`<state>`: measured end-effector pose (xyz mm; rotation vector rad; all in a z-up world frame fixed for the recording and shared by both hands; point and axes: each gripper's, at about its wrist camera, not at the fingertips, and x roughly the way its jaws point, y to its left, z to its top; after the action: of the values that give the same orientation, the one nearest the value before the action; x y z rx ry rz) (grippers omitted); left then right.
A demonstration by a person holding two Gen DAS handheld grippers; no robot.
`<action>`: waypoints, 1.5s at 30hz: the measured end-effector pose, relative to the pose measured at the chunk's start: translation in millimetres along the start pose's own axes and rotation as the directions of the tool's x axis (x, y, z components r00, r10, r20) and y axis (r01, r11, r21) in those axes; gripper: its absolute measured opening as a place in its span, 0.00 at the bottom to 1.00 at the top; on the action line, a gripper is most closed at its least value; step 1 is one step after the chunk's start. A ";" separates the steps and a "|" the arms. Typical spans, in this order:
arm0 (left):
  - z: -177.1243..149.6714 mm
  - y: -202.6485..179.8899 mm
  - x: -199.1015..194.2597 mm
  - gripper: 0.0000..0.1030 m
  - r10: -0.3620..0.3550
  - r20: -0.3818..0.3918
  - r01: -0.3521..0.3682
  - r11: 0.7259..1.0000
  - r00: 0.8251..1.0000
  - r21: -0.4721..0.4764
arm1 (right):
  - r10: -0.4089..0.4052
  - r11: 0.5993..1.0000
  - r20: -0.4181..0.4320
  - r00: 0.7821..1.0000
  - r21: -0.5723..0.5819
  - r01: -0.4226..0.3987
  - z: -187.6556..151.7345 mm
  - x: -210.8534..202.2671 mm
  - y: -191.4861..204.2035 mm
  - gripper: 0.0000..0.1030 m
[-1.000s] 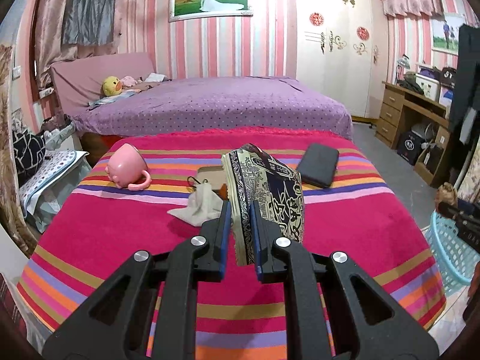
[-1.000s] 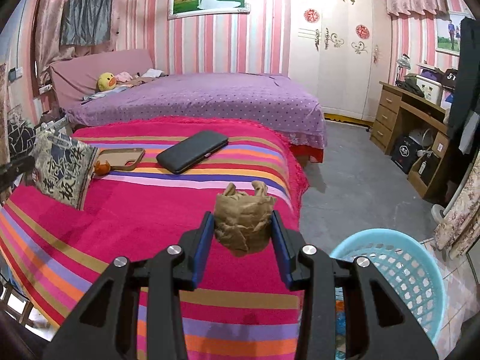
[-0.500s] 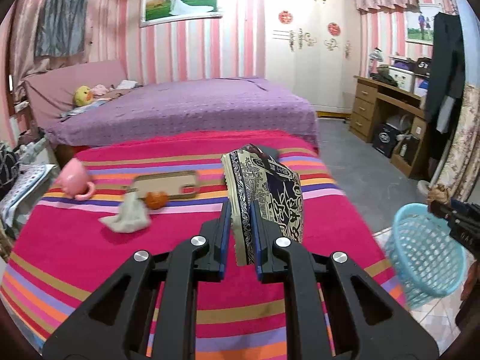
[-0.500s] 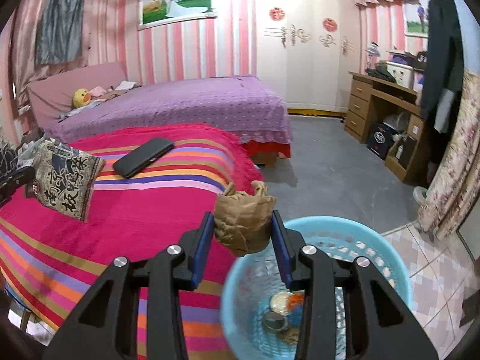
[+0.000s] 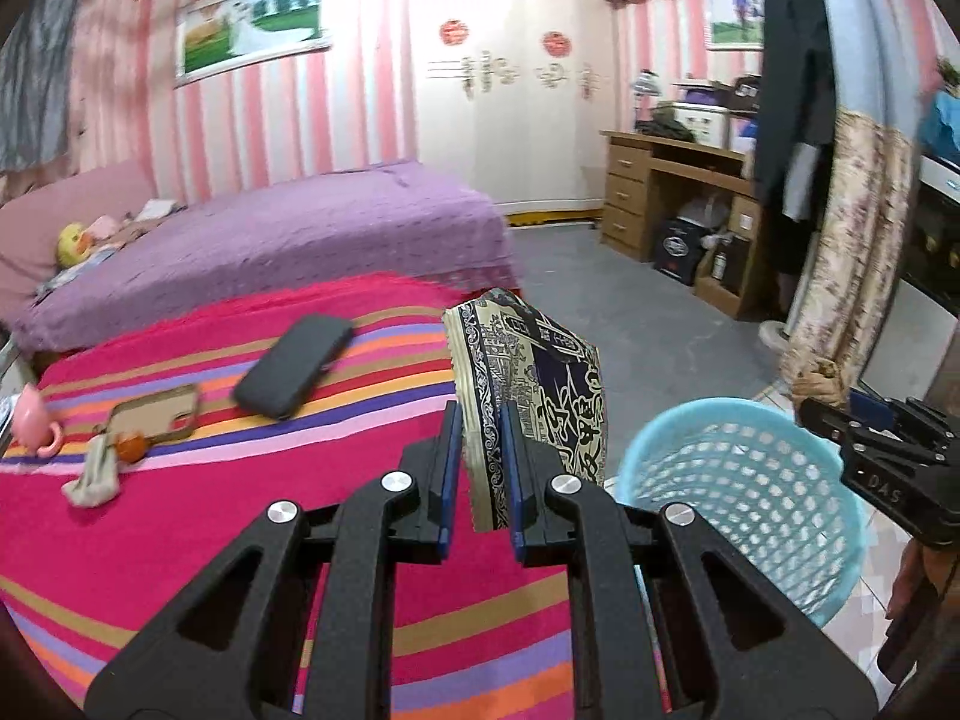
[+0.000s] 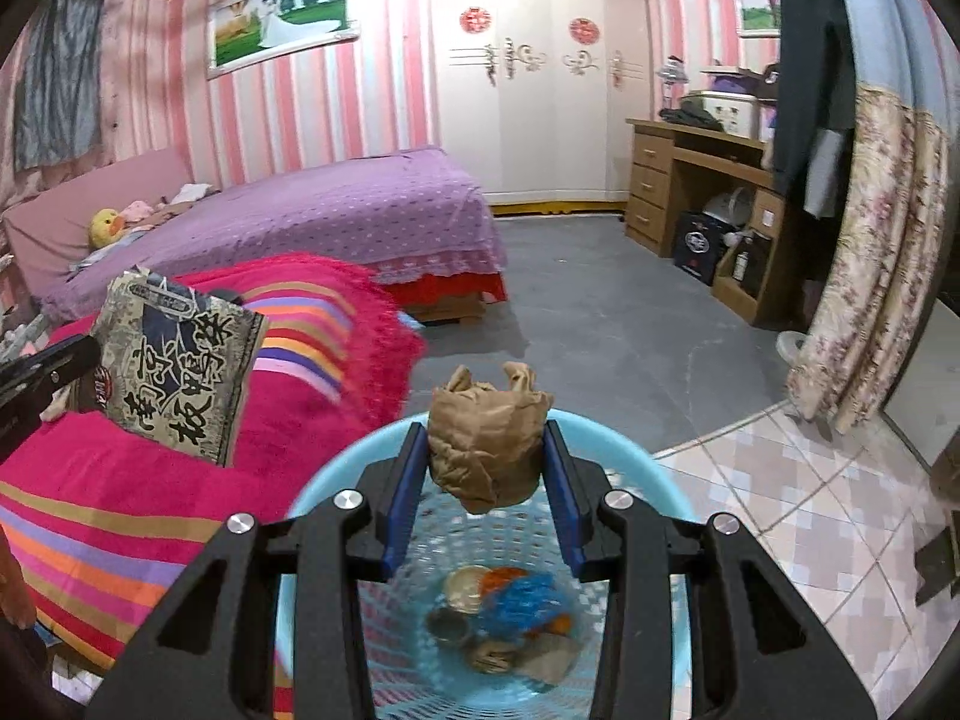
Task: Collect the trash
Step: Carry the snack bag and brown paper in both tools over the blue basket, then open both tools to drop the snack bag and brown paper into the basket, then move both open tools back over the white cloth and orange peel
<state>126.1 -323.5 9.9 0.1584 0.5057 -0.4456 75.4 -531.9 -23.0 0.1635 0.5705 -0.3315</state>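
My left gripper [image 5: 481,414] is shut on a patterned blue-and-gold snack bag [image 5: 540,384], held upright over the striped bed's right edge, just left of the light-blue mesh basket [image 5: 750,492]. The same bag [image 6: 174,360] shows at the left of the right wrist view. My right gripper [image 6: 485,438] is shut on a crumpled brown paper wad [image 6: 486,444], hanging over the basket's [image 6: 660,480] mouth. Several pieces of rubbish lie in the basket's bottom [image 6: 510,606]. From the left wrist view, the right gripper [image 5: 822,402] with its wad sits above the basket's far rim.
On the striped blanket [image 5: 180,540] lie a black phone [image 5: 294,366], a phone case [image 5: 156,417], a small orange object [image 5: 131,446], a crumpled tissue [image 5: 93,477] and a pink mug [image 5: 33,420]. A purple bed [image 5: 270,240], a wooden desk [image 5: 672,192] and a floral curtain [image 6: 870,252] stand around the grey floor.
Both grippers have swung right, away from the bed toward the basket. The brown wad now hangs over the basket's mouth, and the bag has come to the bed's right edge.
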 end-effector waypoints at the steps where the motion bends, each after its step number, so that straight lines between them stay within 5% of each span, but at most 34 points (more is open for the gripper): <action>1: -0.1 -5.6 1.2 0.12 -0.009 0.001 0.009 1.000 1.000 0.004 | -0.003 1.000 -0.001 1.000 0.011 0.003 -0.3 0.0 -5.2 0.38; 10: -4.5 -55.6 19.8 0.12 -0.086 -0.026 0.087 0.995 0.996 0.051 | -0.038 0.996 -0.005 0.999 0.082 0.038 -4.4 1.8 -38.2 0.38; 20: -20.5 -67.8 75.3 0.16 -0.102 -0.159 0.109 0.994 0.982 0.032 | -0.039 0.996 -0.010 0.999 0.082 0.040 -7.9 5.4 -40.3 0.38; 24: -21.9 -58.8 79.9 0.62 -0.091 -0.163 0.095 0.995 0.982 0.022 | -0.036 0.997 -0.016 0.999 0.075 0.037 -8.4 7.1 -36.9 0.38; 27: -20.9 -52.1 76.9 0.79 -0.061 -0.141 0.064 0.998 0.988 0.023 | -0.035 0.997 -0.015 0.999 0.072 0.036 -9.3 8.4 -35.1 0.38; 30: -15.0 -39.4 73.4 0.90 -0.042 -0.117 0.042 0.999 0.992 -0.004 | -0.033 0.997 -0.010 0.999 0.075 0.034 -8.4 9.8 -35.7 0.38; 38: -5.1 -3.1 70.0 0.94 0.041 -0.089 -0.044 0.999 0.995 -0.029 | -0.020 0.998 -0.035 0.999 0.056 0.022 -11.8 25.1 -27.8 0.40; 40: -4.8 6.4 70.6 0.94 0.052 -0.096 -0.056 0.997 0.994 -0.043 | -0.009 0.998 -0.040 0.999 0.067 0.012 -12.0 29.3 -26.4 0.45; 42: -5.4 12.8 69.5 0.94 0.059 -0.099 -0.065 0.997 0.993 -0.049 | -0.023 0.997 -0.033 0.999 0.071 0.026 -11.7 30.6 -23.4 0.70; 45: -6.6 20.3 65.8 0.94 0.074 -0.095 -0.079 0.995 0.993 -0.053 | -0.049 0.996 -0.028 0.998 0.074 0.051 -9.4 30.3 -18.5 0.81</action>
<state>183.8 -328.2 -27.9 0.1440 0.6014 -0.3498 88.1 -554.9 -48.8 0.2263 0.5894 -0.4004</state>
